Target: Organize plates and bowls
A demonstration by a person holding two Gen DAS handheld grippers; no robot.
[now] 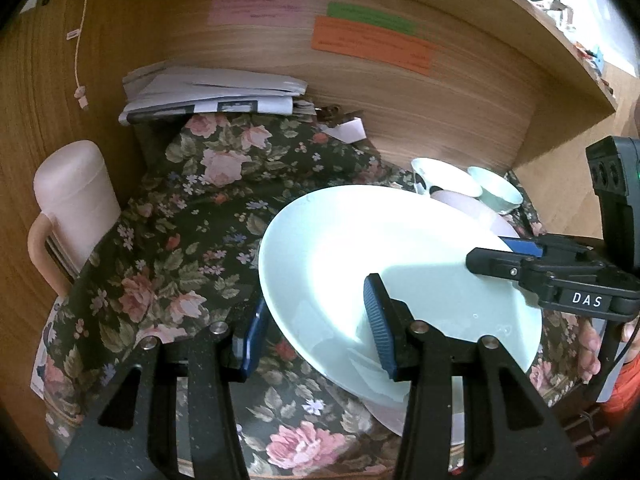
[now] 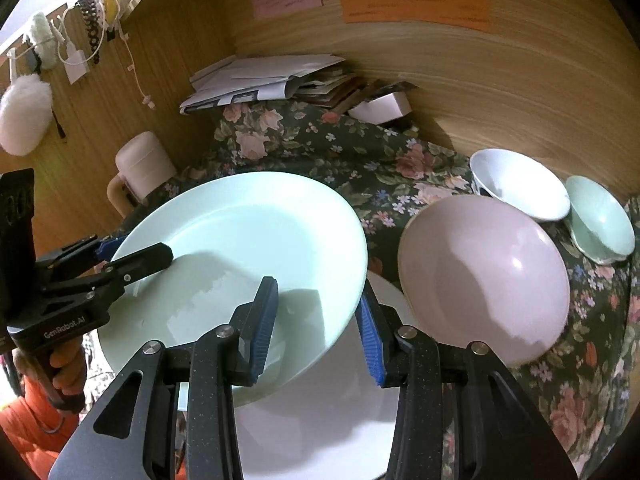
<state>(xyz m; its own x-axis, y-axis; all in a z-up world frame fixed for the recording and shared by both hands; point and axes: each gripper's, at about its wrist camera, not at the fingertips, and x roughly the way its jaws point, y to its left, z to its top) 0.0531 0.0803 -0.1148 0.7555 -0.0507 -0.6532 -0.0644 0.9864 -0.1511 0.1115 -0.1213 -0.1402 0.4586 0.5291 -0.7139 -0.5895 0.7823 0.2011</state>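
Over the flowered cloth [image 2: 400, 168] that covers the table, a pale green plate [image 2: 248, 240] is held tilted between two tongs, clear of a white plate [image 2: 320, 412] lying flat beneath it. Its face turns up and toward the wooden back wall [image 2: 500, 92]; being round, it has no long axis. The left gripper [image 1: 316, 328] pinches the plate's left rim, one finger above and one below. The right gripper [image 2: 316, 328] pinches the opposite rim likewise. Just right sits a pink bowl [image 2: 484, 276], tipped, then a white bowl [image 2: 520, 184] and a smaller green bowl [image 2: 600, 216] beside it.
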